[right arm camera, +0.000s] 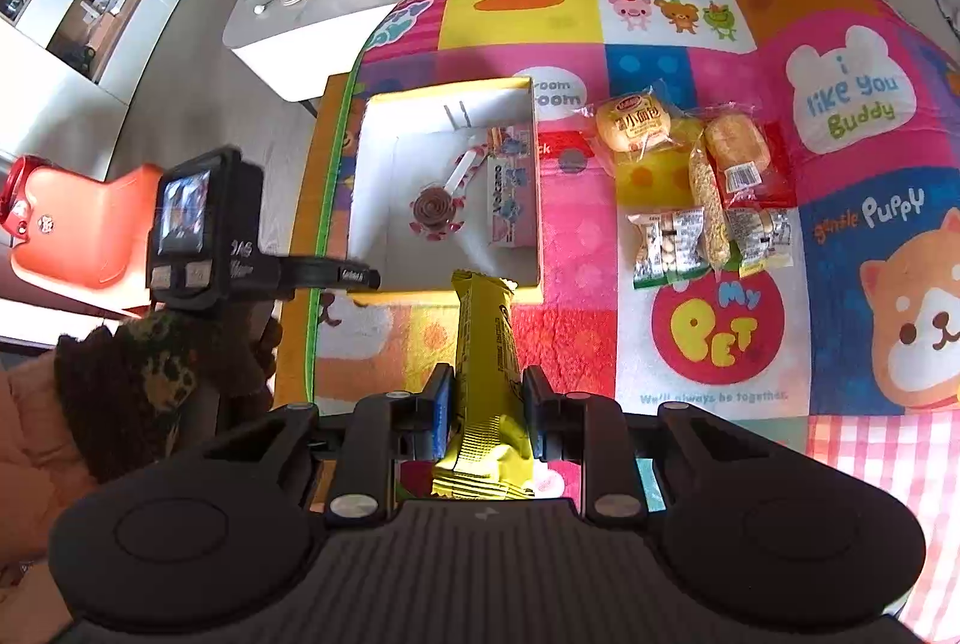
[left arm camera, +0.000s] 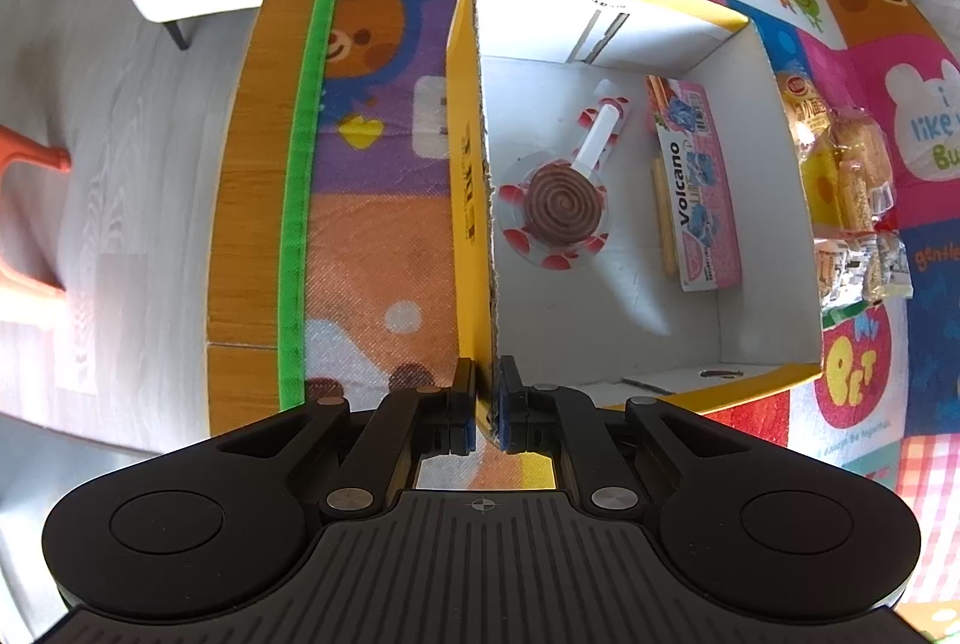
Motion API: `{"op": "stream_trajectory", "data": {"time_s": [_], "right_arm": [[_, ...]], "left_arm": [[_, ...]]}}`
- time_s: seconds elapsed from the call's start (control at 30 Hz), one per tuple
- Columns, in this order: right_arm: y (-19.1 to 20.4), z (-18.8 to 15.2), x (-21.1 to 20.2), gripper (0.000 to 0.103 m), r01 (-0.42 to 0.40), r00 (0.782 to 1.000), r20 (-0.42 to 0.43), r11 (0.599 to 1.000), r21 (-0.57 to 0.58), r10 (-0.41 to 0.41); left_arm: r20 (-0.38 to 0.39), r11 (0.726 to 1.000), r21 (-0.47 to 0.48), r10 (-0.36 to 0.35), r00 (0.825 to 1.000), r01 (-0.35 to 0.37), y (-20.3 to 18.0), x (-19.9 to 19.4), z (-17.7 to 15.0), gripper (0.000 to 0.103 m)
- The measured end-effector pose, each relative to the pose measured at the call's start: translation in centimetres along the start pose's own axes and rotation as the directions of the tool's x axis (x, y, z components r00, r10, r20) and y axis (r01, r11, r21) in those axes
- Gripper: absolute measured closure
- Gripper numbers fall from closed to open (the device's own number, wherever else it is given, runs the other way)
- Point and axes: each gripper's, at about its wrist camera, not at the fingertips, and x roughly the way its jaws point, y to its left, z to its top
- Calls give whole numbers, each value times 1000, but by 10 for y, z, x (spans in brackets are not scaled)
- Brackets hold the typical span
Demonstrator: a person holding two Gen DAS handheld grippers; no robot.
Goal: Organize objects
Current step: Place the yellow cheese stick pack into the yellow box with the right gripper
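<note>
The yellow snack bar has its lower end hidden behind the right gripper body. Print on the small snack packets is too small to read. The orange chair is cut off by the left wrist view's edge.

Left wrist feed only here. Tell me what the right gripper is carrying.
Observer: The right gripper is shut on a yellow snack bar, held lengthwise between its fingers.
Operator: Report where it is relative to the box.
Observer: The bar's far end points at the box's near wall, not inside yet.
Operator: Name what lies beyond my right edge.
Observer: Behind the bun packs, a red-wrapped bread pack lies on the mat.
</note>
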Motion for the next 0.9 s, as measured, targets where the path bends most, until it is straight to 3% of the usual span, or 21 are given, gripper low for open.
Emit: {"op": "stream_trajectory", "data": {"time_s": [0.2,0.37,0.4,0.47,0.67,0.9], "right_arm": [[19,40,15,79,4,998,57,1000,8,-4],[35,61,9,76,-41,972,234,999,4,39],[37,61,11,67,-38,972,231,999,2,36],[38,56,17,60,-46,978,203,999,-8,46],[6,19,38,60,12,996,84,1000,12,-13],[-75,-18,51,60,137,990,-2,986,94,-138]], "left_arm": [[5,1000,-9,-4,1000,4,2,1,-1,95],[16,1000,-23,-8,1000,8,3,-1,-3,94],[18,1000,-19,-6,1000,7,3,-1,-3,95],[21,1000,-16,-6,1000,6,2,-1,-3,95],[27,999,-42,1,1000,0,3,1,-3,95],[17,999,-48,18,1000,-18,0,0,-3,95]]}}
